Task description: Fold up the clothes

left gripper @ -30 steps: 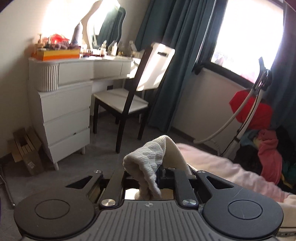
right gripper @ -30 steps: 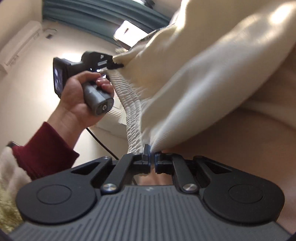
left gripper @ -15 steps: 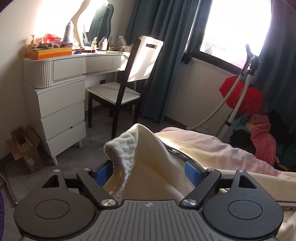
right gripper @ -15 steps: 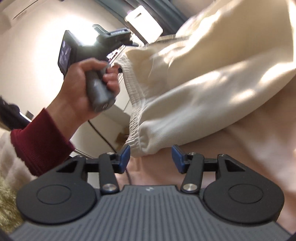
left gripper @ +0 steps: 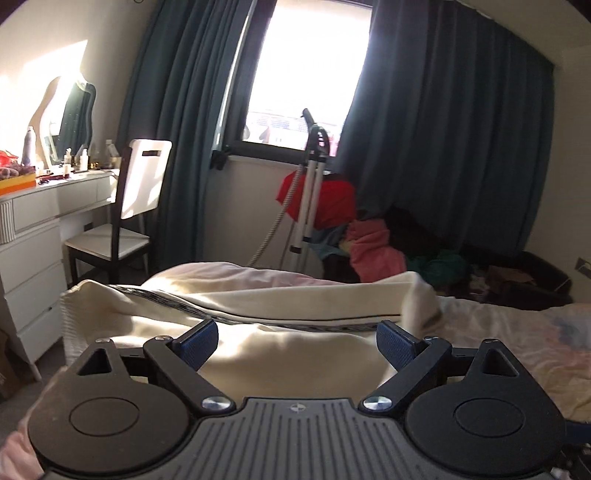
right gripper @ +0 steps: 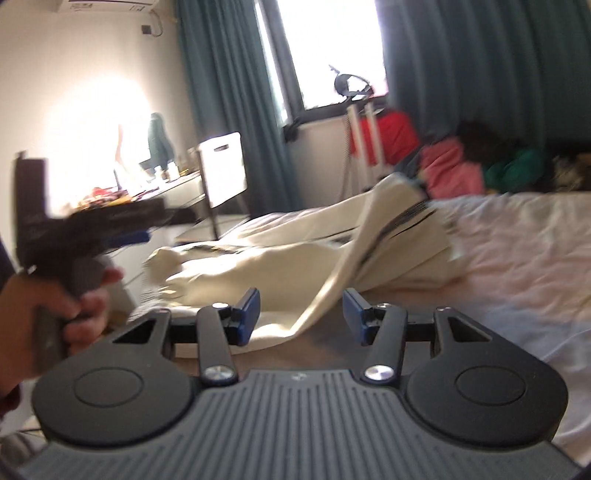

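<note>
While no lettering reads, cream garment [left gripper: 280, 306] lies — crumpled.

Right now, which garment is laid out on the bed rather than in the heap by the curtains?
The cream garment with the dark stripe, lying across the pink bedding. The red, pink and green clothes sit heaped beyond the bed.

Place: a bedroom in a home
Bed: pale pink crumpled bedsheet [left gripper: 517, 354] over a mattress
Window: long dark teal curtains [left gripper: 443, 147] on both sides of a bright window [left gripper: 310, 74]
Furniture: white dressing table with drawers [left gripper: 33, 236], wavy mirror [left gripper: 74, 118], bottles on top, dark-framed chair with white seat [left gripper: 122, 221]
Corner: heap of red, pink and green clothes [left gripper: 373, 243] near a white garment steamer stand [left gripper: 310, 192]
Wall: white air conditioner [right gripper: 107, 5]
</note>
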### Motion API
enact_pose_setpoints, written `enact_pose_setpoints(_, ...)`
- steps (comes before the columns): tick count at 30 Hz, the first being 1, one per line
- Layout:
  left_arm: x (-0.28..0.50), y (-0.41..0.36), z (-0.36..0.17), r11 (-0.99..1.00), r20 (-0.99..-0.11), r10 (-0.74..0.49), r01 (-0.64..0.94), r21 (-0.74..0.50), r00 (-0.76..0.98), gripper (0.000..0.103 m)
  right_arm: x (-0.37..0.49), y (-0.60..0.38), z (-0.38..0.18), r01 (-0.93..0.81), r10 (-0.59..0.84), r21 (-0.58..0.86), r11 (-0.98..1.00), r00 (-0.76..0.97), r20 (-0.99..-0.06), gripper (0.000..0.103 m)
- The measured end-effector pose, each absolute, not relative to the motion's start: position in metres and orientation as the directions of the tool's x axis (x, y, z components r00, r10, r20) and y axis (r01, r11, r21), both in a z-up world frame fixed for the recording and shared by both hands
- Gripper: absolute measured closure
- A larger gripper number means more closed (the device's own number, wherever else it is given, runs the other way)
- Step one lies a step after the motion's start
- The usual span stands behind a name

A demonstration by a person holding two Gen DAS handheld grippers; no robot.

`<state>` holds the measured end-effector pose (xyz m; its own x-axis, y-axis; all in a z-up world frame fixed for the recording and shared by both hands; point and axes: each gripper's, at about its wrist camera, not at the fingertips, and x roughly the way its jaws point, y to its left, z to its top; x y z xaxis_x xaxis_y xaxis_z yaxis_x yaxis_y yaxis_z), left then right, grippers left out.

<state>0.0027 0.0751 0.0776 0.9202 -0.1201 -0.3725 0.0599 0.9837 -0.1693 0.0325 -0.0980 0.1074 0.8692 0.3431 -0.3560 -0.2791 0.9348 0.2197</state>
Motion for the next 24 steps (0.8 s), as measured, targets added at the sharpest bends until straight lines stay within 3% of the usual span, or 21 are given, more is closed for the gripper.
enact_pose_setpoints(8, -0.030, 0.014, 0.023, 0.970, -0.322, -0.199, 0.141, -0.196, 0.926, 0.007, 0.023, -0.133, 0.073, -0.150, 0.196, 0.180, 0.972, 0.942, -0.273, 0.050)
enact_pose_setpoints(16, 0.008, 0.008, -0.043, 0.986, -0.489, -0.149, 0.091, -0.139, 0.859, 0.007, 0.038, -0.146, 0.067, -0.107, 0.174, 0.222, 0.969, 0.936, -0.306, 0.050)
enact_pose_setpoints(24, 0.025, -0.004, -0.074, 0.989, -0.538, -0.147, 0.111, -0.098, 0.830, 0.009, 0.042, -0.154, 0.060, -0.027, 0.113, 0.237, 0.971, 0.926, -0.359, 0.050)
